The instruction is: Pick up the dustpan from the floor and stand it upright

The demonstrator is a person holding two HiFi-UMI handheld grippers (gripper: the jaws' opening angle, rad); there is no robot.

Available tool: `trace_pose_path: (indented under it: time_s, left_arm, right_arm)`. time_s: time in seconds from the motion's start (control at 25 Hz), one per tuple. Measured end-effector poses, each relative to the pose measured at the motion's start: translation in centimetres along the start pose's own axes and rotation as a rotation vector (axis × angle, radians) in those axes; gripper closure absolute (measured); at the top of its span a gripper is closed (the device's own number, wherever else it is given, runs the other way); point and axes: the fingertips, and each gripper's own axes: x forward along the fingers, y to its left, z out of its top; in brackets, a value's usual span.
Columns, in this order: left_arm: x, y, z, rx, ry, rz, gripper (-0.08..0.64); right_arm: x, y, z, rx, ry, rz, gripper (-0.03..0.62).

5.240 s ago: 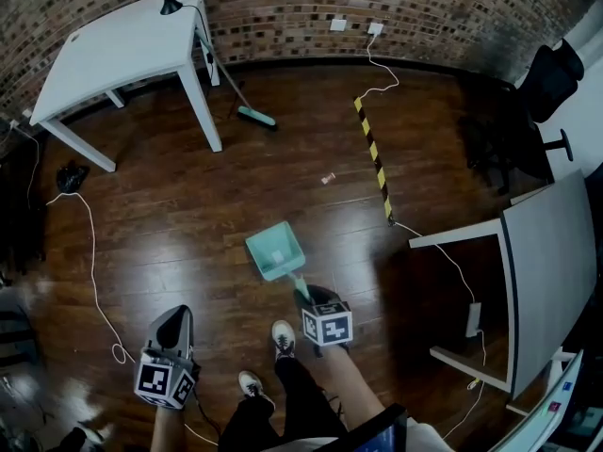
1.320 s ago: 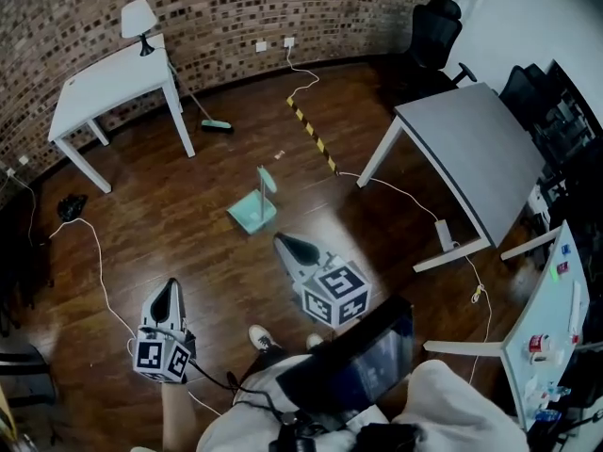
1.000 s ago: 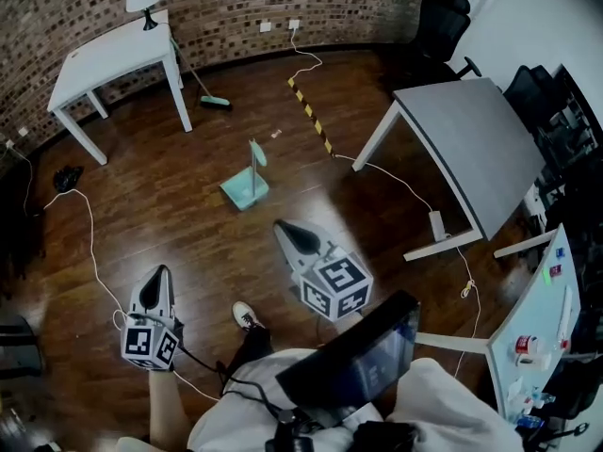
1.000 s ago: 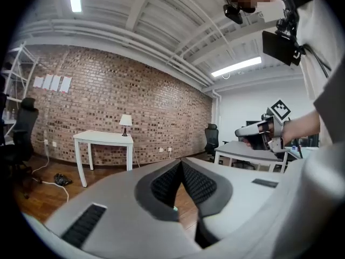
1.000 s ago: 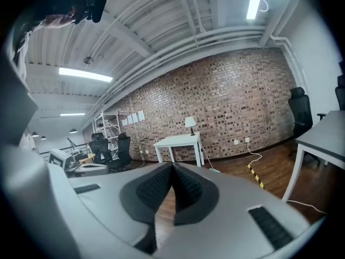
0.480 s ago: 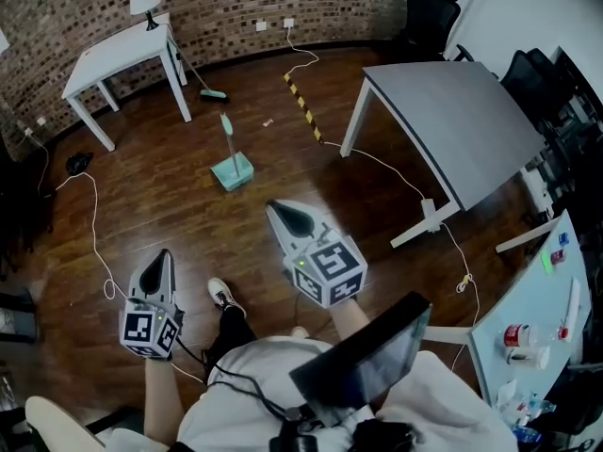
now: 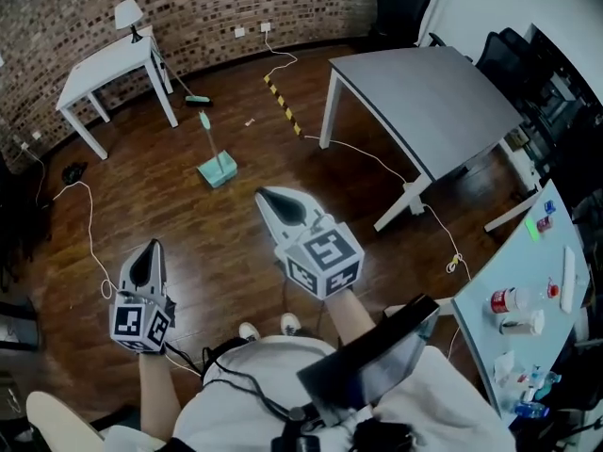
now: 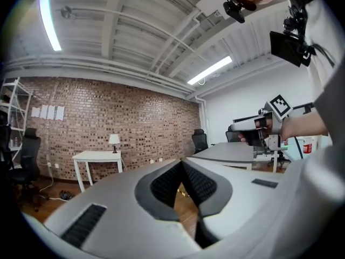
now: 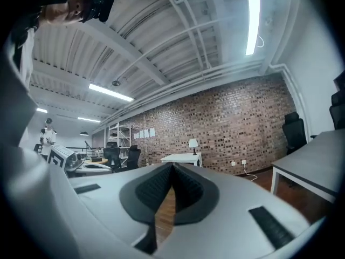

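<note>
The head view looks steeply down from above the person onto the wooden floor [image 7: 217, 243]. The left gripper [image 7: 151, 248] and right gripper [image 7: 267, 198] sit close beneath it, and the brick wall [image 7: 188, 8] lies far off at the top. Each gripper view rides low and faces level along its own jaws, which fill the near foreground. Both face that distant brick wall. All three views share the white table [image 7: 104, 64] and its lamp [image 7: 127, 15]. The left gripper view also catches the right gripper at its right side.

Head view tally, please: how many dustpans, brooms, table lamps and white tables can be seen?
dustpan: 1
broom: 1
table lamp: 1
white table: 1
Total: 4
</note>
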Motion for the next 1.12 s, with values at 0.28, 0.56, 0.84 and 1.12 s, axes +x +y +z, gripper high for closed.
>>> trace_pose_path:
  time_s: [0.28,0.56,0.84,1.12]
  left_arm:
    - [-0.2,0.3,0.8,0.036,-0.002,-0.053,0.551]
    - [0.3,2.7,2.4,0.06,-0.046,-0.038,0.551]
    - [1.1,4.5,3.1,0.08,-0.056,-0.034,0.551]
    - [1.8,5.5,3.4,0.078,-0.075,-0.029,0.551]
  right_arm:
    - [0.1,0.9,1.4,-0.005,-0.048,-0.052,0.614]
    - [2.6,1.7,1.7,-0.023,-0.054,-0.013,0.614]
    - [5.1,2.3,0.9,0.01,-0.036,0.02,0.614]
    - [6.0,2.2,1.6,-0.034,-0.053,0.009,0.614]
